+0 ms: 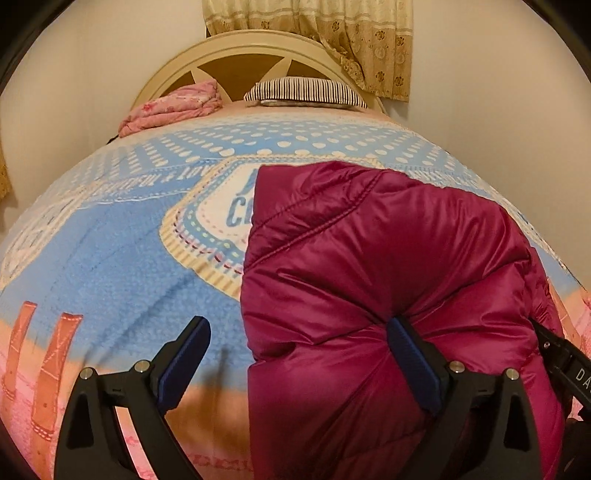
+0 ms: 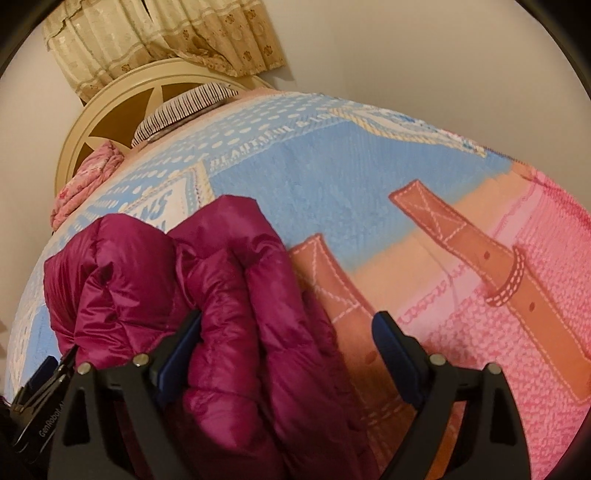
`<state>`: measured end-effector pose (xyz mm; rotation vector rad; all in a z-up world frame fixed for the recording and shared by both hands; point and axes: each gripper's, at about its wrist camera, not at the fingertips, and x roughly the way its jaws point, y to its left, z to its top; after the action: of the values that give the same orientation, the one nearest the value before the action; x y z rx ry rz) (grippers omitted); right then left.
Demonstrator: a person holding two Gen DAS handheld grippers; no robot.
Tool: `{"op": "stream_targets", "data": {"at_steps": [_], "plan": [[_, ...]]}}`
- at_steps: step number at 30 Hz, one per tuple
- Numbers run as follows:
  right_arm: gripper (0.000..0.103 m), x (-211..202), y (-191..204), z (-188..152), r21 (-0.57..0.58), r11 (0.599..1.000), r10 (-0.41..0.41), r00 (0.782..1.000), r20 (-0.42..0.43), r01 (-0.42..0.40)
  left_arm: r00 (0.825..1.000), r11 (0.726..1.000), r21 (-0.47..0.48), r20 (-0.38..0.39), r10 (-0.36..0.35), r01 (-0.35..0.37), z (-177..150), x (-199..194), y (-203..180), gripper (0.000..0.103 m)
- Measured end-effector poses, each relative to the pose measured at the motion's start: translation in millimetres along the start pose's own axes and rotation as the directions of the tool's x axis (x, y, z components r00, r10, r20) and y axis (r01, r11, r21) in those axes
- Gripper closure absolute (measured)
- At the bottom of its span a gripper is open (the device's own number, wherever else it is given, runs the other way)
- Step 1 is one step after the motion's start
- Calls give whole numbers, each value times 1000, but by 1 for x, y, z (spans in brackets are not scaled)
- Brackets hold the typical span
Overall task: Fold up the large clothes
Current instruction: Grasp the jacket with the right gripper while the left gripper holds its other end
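Note:
A magenta puffer jacket (image 1: 388, 258) lies bunched and folded on the bed's printed blanket (image 1: 110, 266). My left gripper (image 1: 298, 322) stands open wide over the jacket's left edge. Its right finger (image 1: 413, 362) digs into the padding and its left finger (image 1: 184, 354) hangs free above the blanket. In the right wrist view the jacket (image 2: 147, 280) fills the lower left. My right gripper (image 2: 288, 317) is open astride the jacket's right edge, with the left finger (image 2: 181, 347) against the fabric and the right finger (image 2: 395, 354) clear over the blanket (image 2: 332, 184).
At the head of the bed a striped pillow (image 1: 306, 90) and a folded pink quilt (image 1: 173, 107) lie below a cream headboard (image 1: 240, 62). A patterned curtain (image 1: 332, 33) hangs behind. Part of the other gripper's body (image 2: 37, 406) shows at the lower left.

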<state>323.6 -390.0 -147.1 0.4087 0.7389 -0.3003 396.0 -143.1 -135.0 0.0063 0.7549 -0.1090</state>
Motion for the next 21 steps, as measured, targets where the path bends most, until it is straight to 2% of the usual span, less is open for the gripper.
{"op": "stream_targets", "data": {"at_steps": [16, 21], "plan": [[9, 12, 2, -4, -9, 1000, -20, 999, -39, 20, 999, 1000, -13, -27, -17, 17, -4, 7, 0, 4], [9, 12, 2, -4, -10, 1000, -16, 999, -42, 15, 996, 997, -28, -53, -74, 72, 0, 4, 10, 4]]}}
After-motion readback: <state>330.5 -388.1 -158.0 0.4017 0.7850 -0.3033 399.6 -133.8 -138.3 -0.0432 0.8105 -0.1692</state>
